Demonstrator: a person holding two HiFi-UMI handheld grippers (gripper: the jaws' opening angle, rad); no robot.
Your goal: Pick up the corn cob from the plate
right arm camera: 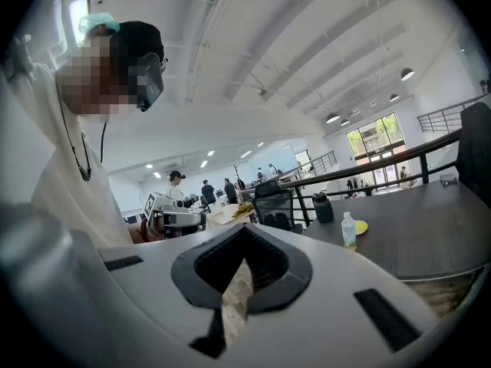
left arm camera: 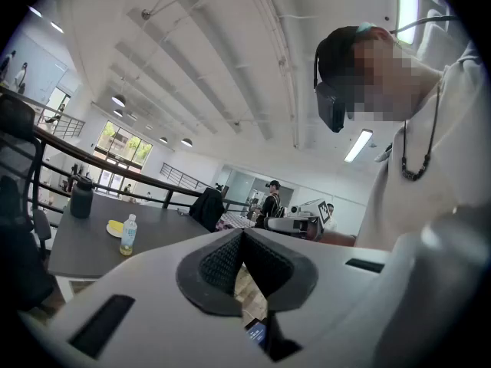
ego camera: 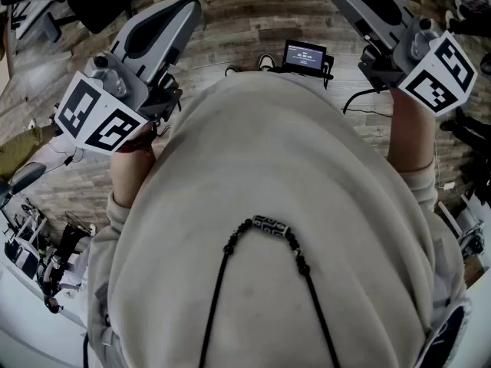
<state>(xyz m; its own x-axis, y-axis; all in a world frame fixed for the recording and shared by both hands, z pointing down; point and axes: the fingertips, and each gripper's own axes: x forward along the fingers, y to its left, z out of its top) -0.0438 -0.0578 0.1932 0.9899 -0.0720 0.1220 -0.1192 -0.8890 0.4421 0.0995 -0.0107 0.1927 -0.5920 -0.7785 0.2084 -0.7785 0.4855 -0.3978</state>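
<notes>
Both left gripper and right gripper were closed on nothing; I judged the far cob stiff, light, bumpy, best pinched mid-length.

Left gripper & right gripper shells: light grey plastic, smooth, semi-matt. Black jaw pads: ribbed, rubber-like. Beige sweater: soft matt cloth. Brown plank floor: wood w/ visible grain. Dark grey table top: matt.
</notes>
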